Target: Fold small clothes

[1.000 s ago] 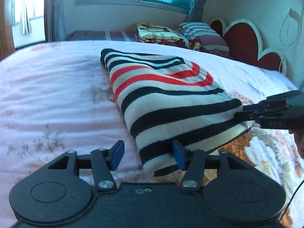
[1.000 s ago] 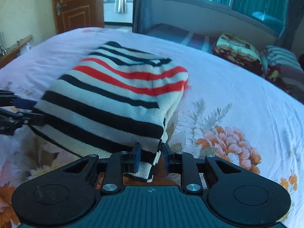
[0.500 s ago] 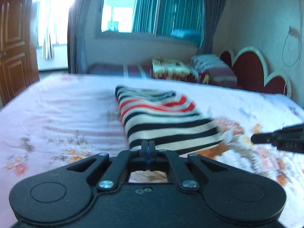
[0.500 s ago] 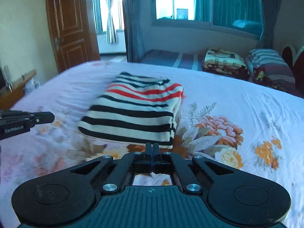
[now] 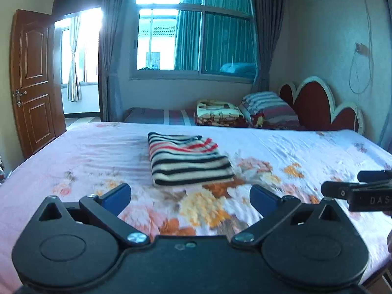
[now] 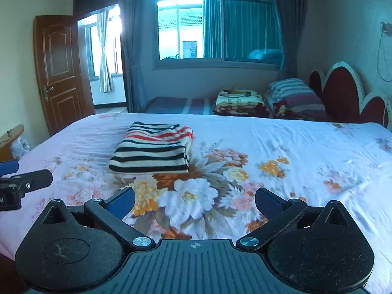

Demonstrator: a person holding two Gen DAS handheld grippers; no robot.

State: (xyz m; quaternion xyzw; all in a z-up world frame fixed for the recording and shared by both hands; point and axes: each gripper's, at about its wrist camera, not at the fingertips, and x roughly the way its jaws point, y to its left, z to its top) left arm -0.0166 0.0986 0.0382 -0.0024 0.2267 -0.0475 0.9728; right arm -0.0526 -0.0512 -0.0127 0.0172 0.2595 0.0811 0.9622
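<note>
The left gripper (image 5: 190, 196) stands wide, blue pads spread, nothing between them; the right gripper (image 6: 195, 199) gapes likewise, empty. Both hang above the near edge of the pink flower-printed bed sheet (image 6: 281, 147), well apart from the cream knitted garment with black and red stripes (image 6: 153, 150), which lies folded into a neat rectangle in the middle of the bed. It looks soft, light and limp, a knit that would sag and unfold if lifted by one layer. Any further grip seems best at the near corners, pinching all layers together.
</note>
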